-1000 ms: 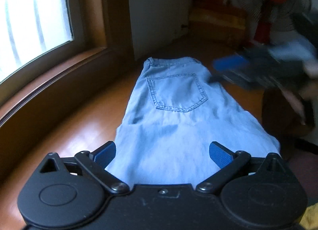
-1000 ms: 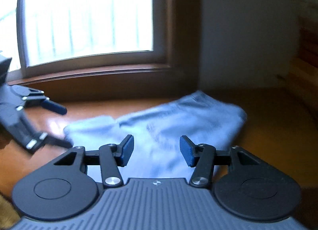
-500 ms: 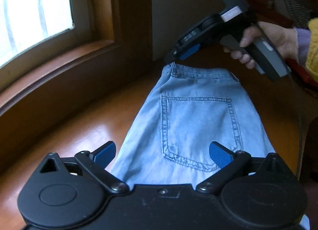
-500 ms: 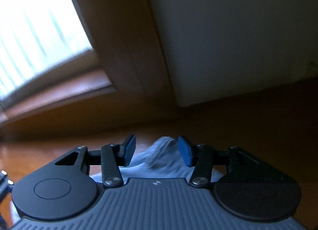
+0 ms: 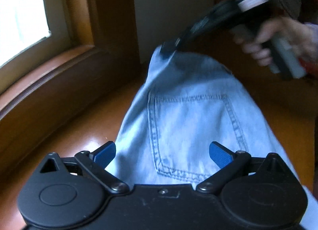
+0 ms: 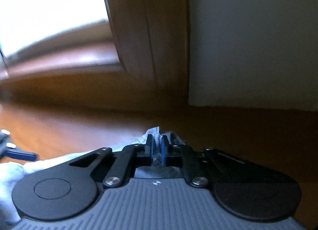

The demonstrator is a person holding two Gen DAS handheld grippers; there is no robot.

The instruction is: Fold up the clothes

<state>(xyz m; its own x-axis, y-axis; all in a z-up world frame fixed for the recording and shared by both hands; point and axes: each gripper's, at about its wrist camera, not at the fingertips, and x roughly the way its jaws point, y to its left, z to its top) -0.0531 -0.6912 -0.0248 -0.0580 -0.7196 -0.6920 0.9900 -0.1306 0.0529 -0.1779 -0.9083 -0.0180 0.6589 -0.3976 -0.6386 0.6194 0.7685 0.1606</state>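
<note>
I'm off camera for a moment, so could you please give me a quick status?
Right gripper just closed on jeans waistband corner. Left gripper open above jeans, gripping nothing. Nothing in the way.

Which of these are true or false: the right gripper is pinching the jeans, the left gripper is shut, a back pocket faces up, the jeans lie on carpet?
1. The right gripper is pinching the jeans. True: its pads are closed on a corner of the denim.
2. The left gripper is shut. False: its jaws stand wide open over the jeans, gripping nothing.
3. A back pocket faces up. True.
4. The jeans lie on carpet. False: they lie on a glossy wooden surface.
</note>
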